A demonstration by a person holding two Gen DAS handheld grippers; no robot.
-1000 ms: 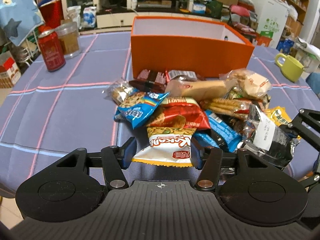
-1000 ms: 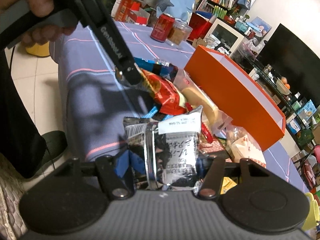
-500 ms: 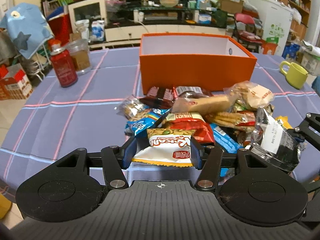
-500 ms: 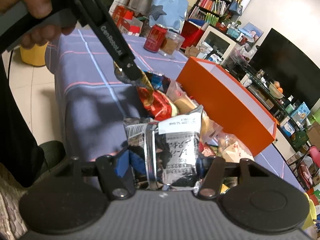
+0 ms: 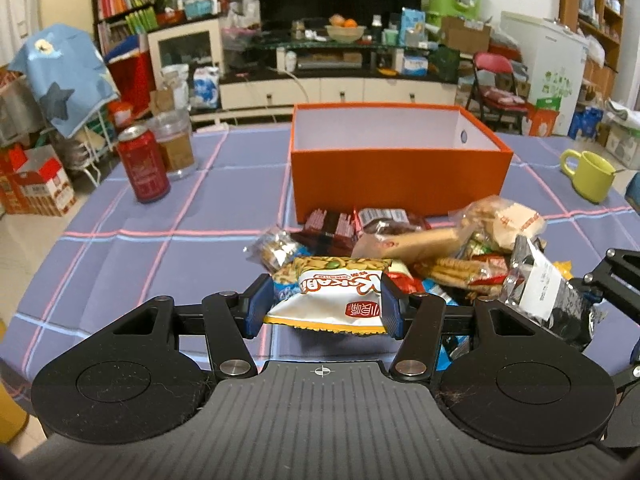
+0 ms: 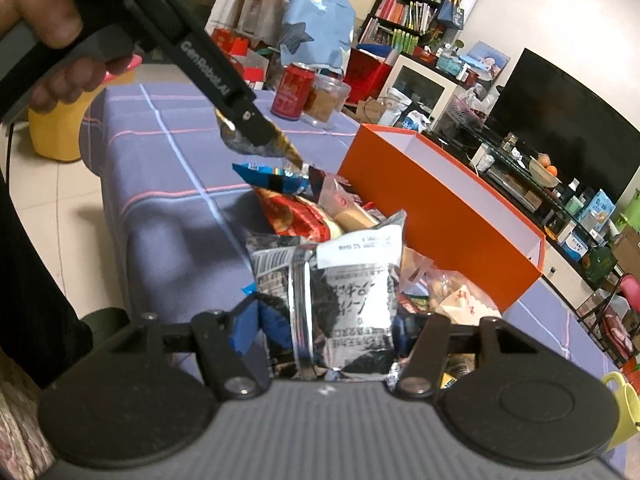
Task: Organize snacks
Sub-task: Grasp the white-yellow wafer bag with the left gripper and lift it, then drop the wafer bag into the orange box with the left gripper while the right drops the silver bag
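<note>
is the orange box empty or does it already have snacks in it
Looks empty: the orange box shows only bare white inner walls; its floor is hidden.

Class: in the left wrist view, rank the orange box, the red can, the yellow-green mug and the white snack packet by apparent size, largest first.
1. orange box
2. white snack packet, though it is nearest the camera, so enlarged
3. red can
4. yellow-green mug, close to the can; unsure

A table (image 5: 208, 216) under a purple cloth with pink and pale blue stripes fills the middle of the frame. On it: an open orange box (image 5: 400, 176) at centre, a heap of snack packets (image 5: 400, 248) just in front, a red can (image 5: 143, 170) and clear jar (image 5: 175, 144) (side by side) at upper left, a yellow-green mug (image 5: 588, 174) at right.
</note>
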